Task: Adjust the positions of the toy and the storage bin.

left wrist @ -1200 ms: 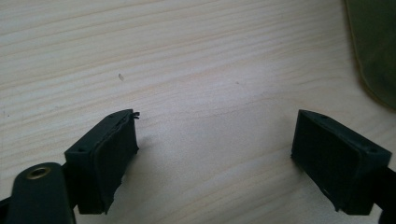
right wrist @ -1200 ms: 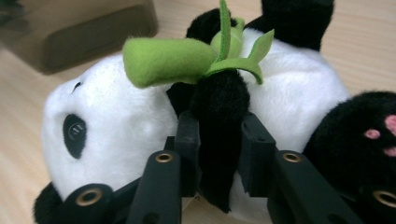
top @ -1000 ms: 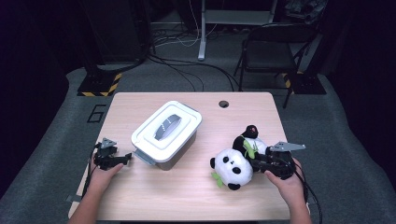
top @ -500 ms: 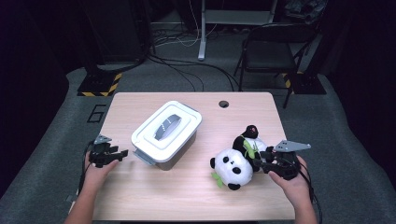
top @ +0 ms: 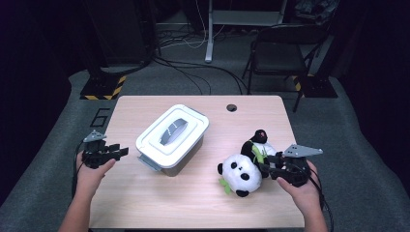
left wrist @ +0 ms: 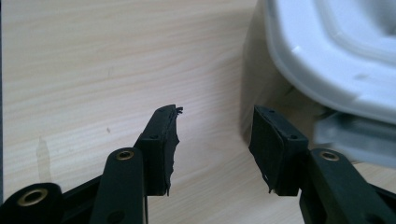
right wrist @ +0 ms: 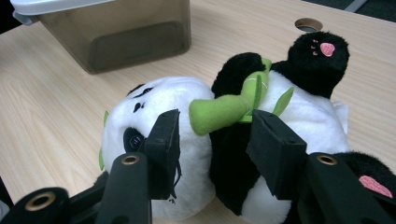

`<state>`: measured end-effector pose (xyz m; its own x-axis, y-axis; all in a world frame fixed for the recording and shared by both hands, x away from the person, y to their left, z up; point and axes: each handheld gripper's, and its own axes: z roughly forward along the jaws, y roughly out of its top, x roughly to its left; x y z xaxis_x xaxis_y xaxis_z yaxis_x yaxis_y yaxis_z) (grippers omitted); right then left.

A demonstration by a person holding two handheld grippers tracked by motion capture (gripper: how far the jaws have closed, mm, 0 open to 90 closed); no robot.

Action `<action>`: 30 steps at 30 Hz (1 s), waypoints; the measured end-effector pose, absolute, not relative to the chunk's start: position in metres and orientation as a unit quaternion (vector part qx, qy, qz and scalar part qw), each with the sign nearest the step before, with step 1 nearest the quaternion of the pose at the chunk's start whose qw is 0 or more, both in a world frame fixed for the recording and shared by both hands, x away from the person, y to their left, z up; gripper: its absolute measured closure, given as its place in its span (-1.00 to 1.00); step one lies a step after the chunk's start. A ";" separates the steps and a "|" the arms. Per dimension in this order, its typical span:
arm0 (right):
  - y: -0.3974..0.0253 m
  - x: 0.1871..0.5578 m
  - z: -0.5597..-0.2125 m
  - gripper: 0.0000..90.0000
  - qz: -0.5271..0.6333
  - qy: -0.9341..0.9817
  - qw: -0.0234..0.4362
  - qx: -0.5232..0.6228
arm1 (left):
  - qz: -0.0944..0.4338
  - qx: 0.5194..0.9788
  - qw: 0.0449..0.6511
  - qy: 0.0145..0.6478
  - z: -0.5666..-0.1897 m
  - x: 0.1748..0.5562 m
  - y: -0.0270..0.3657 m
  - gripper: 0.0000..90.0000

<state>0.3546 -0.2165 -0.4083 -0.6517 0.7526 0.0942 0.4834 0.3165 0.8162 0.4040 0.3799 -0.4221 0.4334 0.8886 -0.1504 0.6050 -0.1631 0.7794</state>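
A plush panda (top: 240, 171) holding a green bamboo stalk (right wrist: 219, 111) lies on its side at the table's right. My right gripper (top: 269, 168) is at its back, open. In the right gripper view the gripper (right wrist: 215, 122) has its jaws on either side of the panda (right wrist: 163, 105), the stalk between them. A clear box with a white lid (top: 172, 137) stands shut in the middle of the table. My left gripper (top: 122, 152) is open near the table's left edge, pointing at the box. In the left gripper view the gripper (left wrist: 215, 119) has only bare table (left wrist: 93, 56) between its jaws.
The box's lid (left wrist: 336, 56) and a grey side latch (left wrist: 355, 137) sit just right of the left jaws. A round cable hole (top: 231, 107) is in the far edge of the table (top: 193, 203). A folding chair (top: 275, 53) and floor cables lie beyond.
My left gripper has drifted a little left and away from the box. The right gripper and the panda have barely moved.
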 end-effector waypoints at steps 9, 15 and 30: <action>-0.214 0.355 -0.412 0.14 0.435 0.799 0.150 0.387 | 0.191 0.744 0.436 0.470 -0.382 0.407 0.358 0.12; -0.212 0.355 -0.413 0.12 0.434 0.800 0.150 0.387 | 0.186 0.756 0.429 0.457 -0.387 0.422 0.343 0.16; -0.210 0.356 -0.414 0.06 0.433 0.797 0.154 0.391 | 0.194 0.768 0.434 0.429 -0.411 0.431 0.323 0.42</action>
<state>0.3564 -0.2102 -0.4144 -0.6462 0.7576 0.0923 0.4903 0.3194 0.8109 0.4311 0.3235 -0.4110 0.5563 0.8276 -0.0747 0.4902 -0.2543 0.8337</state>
